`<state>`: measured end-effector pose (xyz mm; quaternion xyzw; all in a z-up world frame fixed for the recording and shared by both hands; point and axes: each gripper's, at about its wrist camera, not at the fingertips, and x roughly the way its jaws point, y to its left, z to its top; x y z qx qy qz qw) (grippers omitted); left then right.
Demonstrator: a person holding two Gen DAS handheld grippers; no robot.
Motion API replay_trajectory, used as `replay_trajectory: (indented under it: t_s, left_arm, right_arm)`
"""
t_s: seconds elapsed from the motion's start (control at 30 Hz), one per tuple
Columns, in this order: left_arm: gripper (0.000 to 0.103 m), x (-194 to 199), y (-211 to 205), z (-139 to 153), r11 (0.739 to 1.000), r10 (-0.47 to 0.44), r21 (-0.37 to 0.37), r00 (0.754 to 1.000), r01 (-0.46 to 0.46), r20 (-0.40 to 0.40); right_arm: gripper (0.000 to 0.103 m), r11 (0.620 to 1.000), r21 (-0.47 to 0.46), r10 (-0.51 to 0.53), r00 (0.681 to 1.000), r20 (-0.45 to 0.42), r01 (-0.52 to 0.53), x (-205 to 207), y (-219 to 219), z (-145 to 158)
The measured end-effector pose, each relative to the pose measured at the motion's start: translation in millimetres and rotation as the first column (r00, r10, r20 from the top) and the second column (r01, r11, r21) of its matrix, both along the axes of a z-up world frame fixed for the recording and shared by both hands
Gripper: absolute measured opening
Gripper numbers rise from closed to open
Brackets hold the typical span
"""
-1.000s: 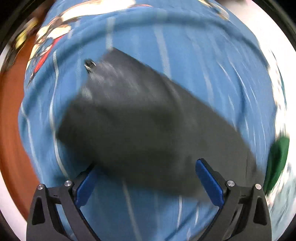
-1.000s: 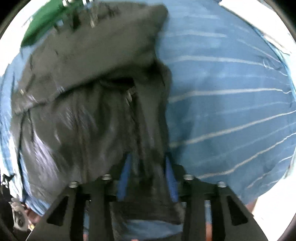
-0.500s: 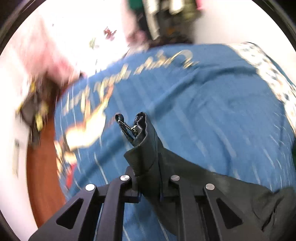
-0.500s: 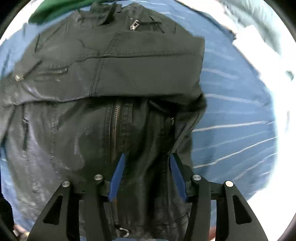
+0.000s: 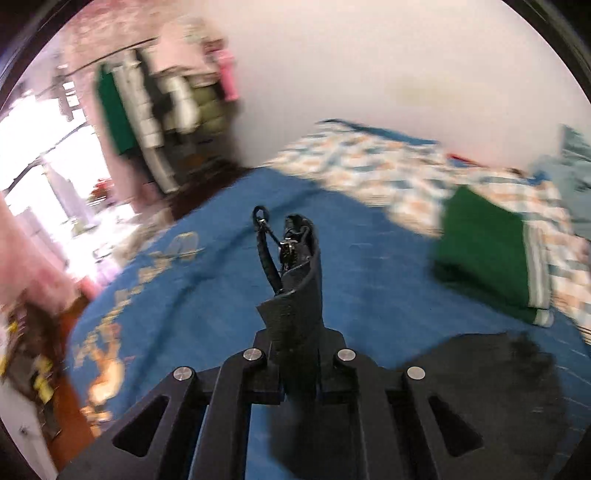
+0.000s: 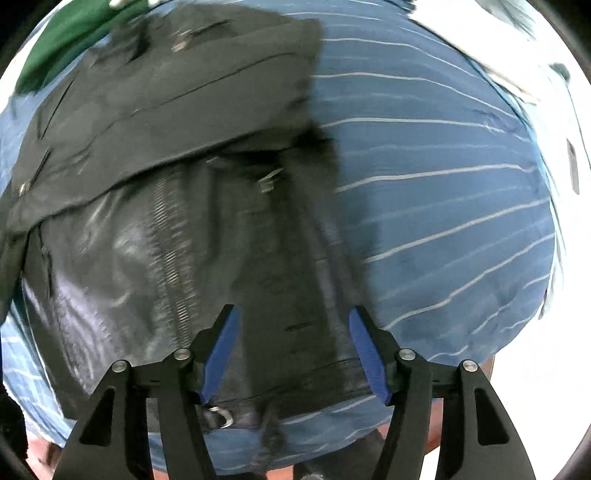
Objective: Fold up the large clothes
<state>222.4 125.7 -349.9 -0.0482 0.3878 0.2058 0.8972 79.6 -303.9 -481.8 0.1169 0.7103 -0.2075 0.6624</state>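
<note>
A black leather jacket [image 6: 155, 206] lies on a blue striped bed cover [image 6: 443, 206]; its front zip runs down the middle and a sleeve is folded across the top. My right gripper [image 6: 295, 347] is open just above the jacket's lower hem, blue pads [image 6: 221, 343] on either side of the panel, holding nothing. My left gripper [image 5: 297, 354] is shut on a zip-ended corner of the jacket [image 5: 295, 295] and holds it raised above the bed; the metal zip pull [image 5: 263, 221] sticks up. More of the jacket [image 5: 491, 380] lies at the lower right.
A folded green garment [image 5: 484, 251] lies on a patterned quilt [image 5: 369, 166] at the far side of the bed; it also shows in the right wrist view [image 6: 66, 33]. A clothes rack [image 5: 155, 110] stands at the back left by a white wall.
My left gripper closed on the jacket's zip corner and lifted it, tilting up toward the room. My right gripper opened wider, letting go of the jacket's lower front.
</note>
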Motion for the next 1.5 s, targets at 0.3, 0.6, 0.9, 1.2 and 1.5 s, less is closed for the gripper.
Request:
replay_trajectory:
  t_s: [0.3, 0.6, 0.9, 1.2, 1.5]
  left_arm:
    - [0.006, 36, -240, -43, 0.881, -0.447, -0.205, 0.893, 0.427, -0.061]
    - [0.011, 16, -415, -146, 0.722, -0.692, -0.294, 0.646, 0.627, -0.323]
    - [0.100, 2, -404, -118, 0.695, -0.718, -0.337, 0.640, 0.635, -0.274]
    - [0.100, -27, -259, -81, 0.861, -0.506, -0.250, 0.803, 0.444, -0.315]
    - [0.100, -5, -119, -132, 0.991, -0.133, -0.041, 0.879, 0.129, -0.459]
  right_arm:
    - [0.064, 0.988, -0.045, -0.144, 0.989, 0.039, 0.145, -10, -88, -14]
    - [0.064, 0.962, 0.007, -0.273, 0.962, 0.018, 0.273, -31, -151, -40]
    - [0.064, 0.940, 0.193, -0.295, 0.954, 0.049, 0.280, -53, -206, -42]
    - [0.053, 0.876, 0.417, -0.350, 0.915, 0.203, 0.242, 6, -238, -9]
    - [0.051, 0.884, 0.467, -0.178, 0.930, 0.320, 0.009, 143, -174, -12]
